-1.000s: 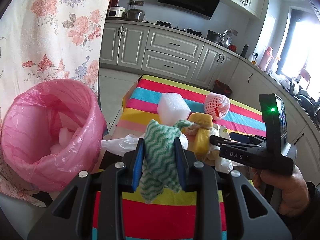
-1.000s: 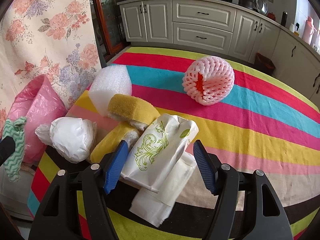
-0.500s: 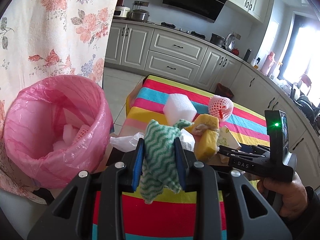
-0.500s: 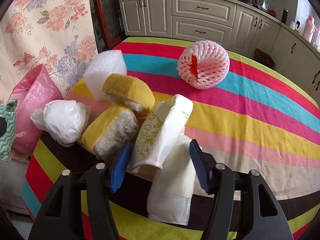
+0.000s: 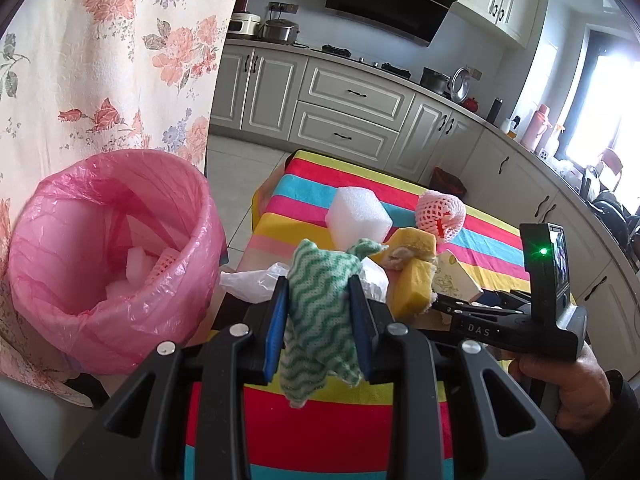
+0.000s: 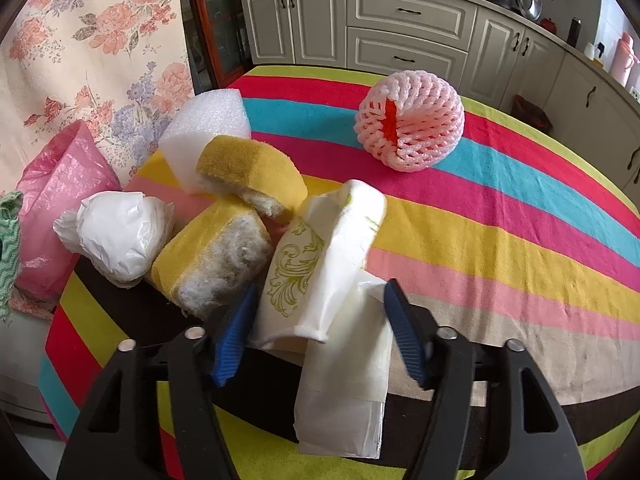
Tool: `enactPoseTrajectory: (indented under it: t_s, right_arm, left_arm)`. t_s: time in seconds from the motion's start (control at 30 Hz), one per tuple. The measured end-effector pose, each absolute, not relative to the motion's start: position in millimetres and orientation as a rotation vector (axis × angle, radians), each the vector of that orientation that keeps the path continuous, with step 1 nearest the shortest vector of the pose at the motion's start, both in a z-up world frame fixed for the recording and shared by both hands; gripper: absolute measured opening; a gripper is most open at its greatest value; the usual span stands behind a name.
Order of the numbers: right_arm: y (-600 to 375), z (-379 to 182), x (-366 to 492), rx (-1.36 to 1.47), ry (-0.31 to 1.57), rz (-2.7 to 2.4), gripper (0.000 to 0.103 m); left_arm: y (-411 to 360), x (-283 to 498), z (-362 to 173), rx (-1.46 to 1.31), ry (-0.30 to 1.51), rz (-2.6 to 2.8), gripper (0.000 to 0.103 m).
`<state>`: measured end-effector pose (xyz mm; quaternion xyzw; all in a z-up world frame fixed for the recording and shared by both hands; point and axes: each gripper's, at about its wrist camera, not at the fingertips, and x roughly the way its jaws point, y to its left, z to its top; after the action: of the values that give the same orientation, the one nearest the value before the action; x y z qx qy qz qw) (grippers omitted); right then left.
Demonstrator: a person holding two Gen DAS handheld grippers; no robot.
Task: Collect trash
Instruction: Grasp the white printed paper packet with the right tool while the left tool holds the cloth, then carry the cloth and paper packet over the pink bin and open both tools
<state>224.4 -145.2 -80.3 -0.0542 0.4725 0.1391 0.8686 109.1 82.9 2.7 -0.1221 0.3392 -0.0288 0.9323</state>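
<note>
A: The left hand-held gripper (image 5: 318, 320) pinches the green cloth (image 5: 320, 316). The pink bin (image 5: 116, 256) sits to its left; let go early and it falls outside.

B: The right hand-held gripper (image 6: 320, 328), half open, just closed around the white packets (image 6: 320, 272). One might slip.

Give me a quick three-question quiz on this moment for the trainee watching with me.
1. True or false: the left tool is shut on the green-and-white wavy-patterned cloth.
2. What lies between the right tool's blue pads? A) pink foam fruit net B) white paper packets with a green ornament C) yellow sponge
3. Where does the pink plastic-lined bin stand relative to the striped tablecloth: on it or beside it?

Key:
1. True.
2. B: the white paper packets; the jaws have just been closing around them.
3. Beside it, off the table's edge, already holding white foam pieces.
</note>
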Motion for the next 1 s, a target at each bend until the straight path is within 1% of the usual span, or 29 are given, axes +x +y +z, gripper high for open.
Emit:
enactPoseTrajectory:
  t_s: [0.07, 0.17, 0.4, 0.6, 1.0]
  right_arm:
    - [-146.6, -77.8, 223.6, -0.104, 0.980, 0.300, 0.048]
    - [-151.4, -70.5, 221.4, -0.089, 0.957, 0.313, 0.041]
    - [-161.3, -56.0, 216.7, -0.065, 0.923, 0.329, 0.040]
    - [-168.3, -29.9, 210.7, -0.053, 0.864, 0.323, 0.040]
    - [-147.0, 32.5, 203.6, -0.070, 0.729, 0.391, 0.040]
  left_arm:
    - [83.3, 108.4, 3.6, -0.250, 0.691, -0.058, 0.029]
    - [83.7, 107.8, 5.3, -0.247, 0.687, -0.057, 0.029]
    - [82.5, 107.6, 8.5, -0.242, 0.679, -0.061, 0.029]
    - [86.8, 106.1, 18.1, -0.236, 0.653, -0.050, 0.029]
    - [135.6, 97.7, 51.7, -0.240, 0.556, 0.066, 0.029]
